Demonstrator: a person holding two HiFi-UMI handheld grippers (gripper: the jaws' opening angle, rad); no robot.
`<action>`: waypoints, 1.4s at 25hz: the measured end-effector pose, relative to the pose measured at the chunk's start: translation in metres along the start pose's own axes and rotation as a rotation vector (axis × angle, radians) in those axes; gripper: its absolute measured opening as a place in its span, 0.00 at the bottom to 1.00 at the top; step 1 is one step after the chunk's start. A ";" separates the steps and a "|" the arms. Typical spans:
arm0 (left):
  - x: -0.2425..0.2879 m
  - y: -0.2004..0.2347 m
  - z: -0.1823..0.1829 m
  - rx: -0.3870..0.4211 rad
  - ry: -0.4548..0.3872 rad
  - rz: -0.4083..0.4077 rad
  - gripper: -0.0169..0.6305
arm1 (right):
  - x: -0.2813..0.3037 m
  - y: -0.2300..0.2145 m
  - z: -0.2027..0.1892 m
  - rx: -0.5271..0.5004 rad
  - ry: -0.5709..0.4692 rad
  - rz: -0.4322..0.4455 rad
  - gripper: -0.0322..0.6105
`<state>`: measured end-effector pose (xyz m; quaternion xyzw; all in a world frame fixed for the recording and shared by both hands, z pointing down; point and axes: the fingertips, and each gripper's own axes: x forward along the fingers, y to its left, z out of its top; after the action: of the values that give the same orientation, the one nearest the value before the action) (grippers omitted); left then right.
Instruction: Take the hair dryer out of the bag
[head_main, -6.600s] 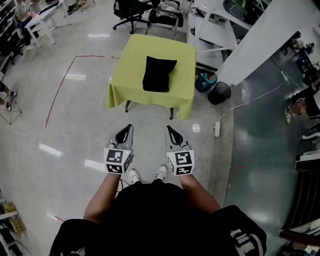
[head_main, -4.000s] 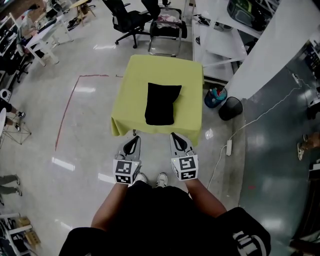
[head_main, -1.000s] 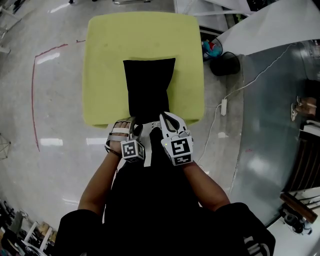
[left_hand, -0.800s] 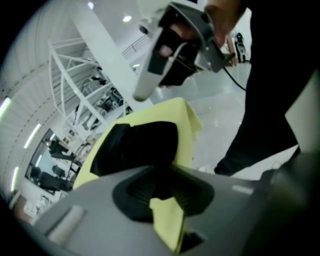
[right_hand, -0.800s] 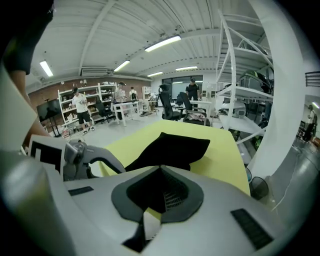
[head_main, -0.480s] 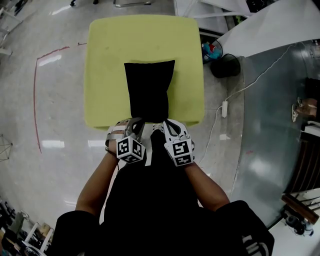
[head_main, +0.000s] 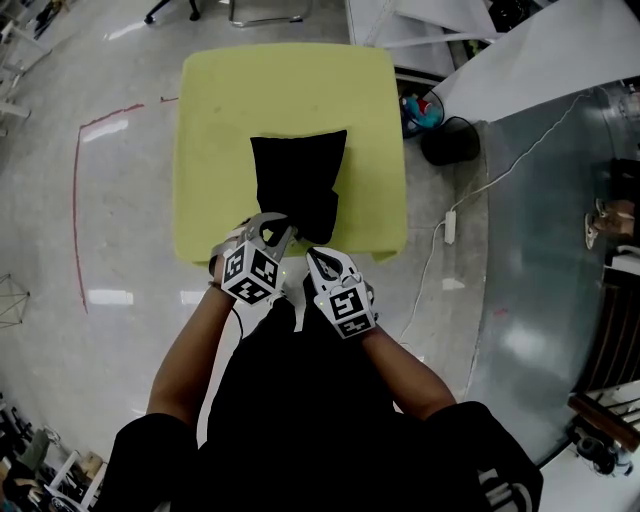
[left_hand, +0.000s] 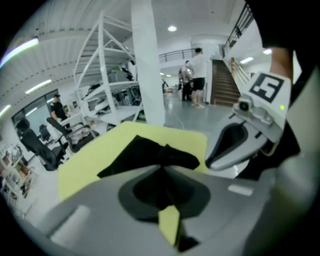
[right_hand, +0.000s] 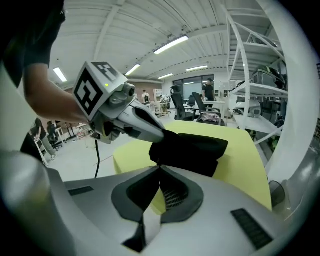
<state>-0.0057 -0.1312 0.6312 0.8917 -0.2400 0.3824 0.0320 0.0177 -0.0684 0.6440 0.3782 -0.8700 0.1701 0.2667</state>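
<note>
Hunting for the hair dryer, and no view shows it, so I judge it's tucked inside the black bag (head_main: 297, 180). The bag lies on the yellow-green table (head_main: 220, 120) with its near end towards me.

That near end is where the action is. My left gripper (head_main: 282, 222) has its jaws pinched tight on the fabric at the bag's near left corner. The cloth there is bunched and drawn up off the table into a peak. It makes sense to me: hold one lip up and the mouth should gape, so the dryer can be got at. Whether this end really is the mouth I can't tell, as no opening shows from here.

My right gripper (head_main: 320, 258) hangs just beside the left one, a little nearer my body, at the table's front edge. Its jaws are fully closed with nothing between them, and it isn't touching the bag. It's the free one, so I reckon its job comes next: open up, then take the other lip or reach inside.

The risk as I see it is that thin cloth could slip out of a corner pinch. The whole bag could also slide towards me rather than open, since nothing pins its far end. Round the table there's only shiny grey floor (head_main: 120, 250).
</note>
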 end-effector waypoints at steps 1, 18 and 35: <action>0.000 0.004 0.003 -0.005 -0.006 0.002 0.05 | 0.004 0.004 0.004 -0.005 -0.006 0.017 0.06; 0.006 0.071 0.043 -0.113 -0.090 0.011 0.05 | 0.078 -0.042 0.034 0.126 0.017 -0.172 0.06; 0.000 0.088 0.051 -0.247 -0.167 -0.042 0.05 | 0.116 -0.083 0.030 0.223 0.107 -0.315 0.29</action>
<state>-0.0117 -0.2212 0.5844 0.9146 -0.2683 0.2735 0.1293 0.0035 -0.2039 0.6964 0.5273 -0.7603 0.2417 0.2924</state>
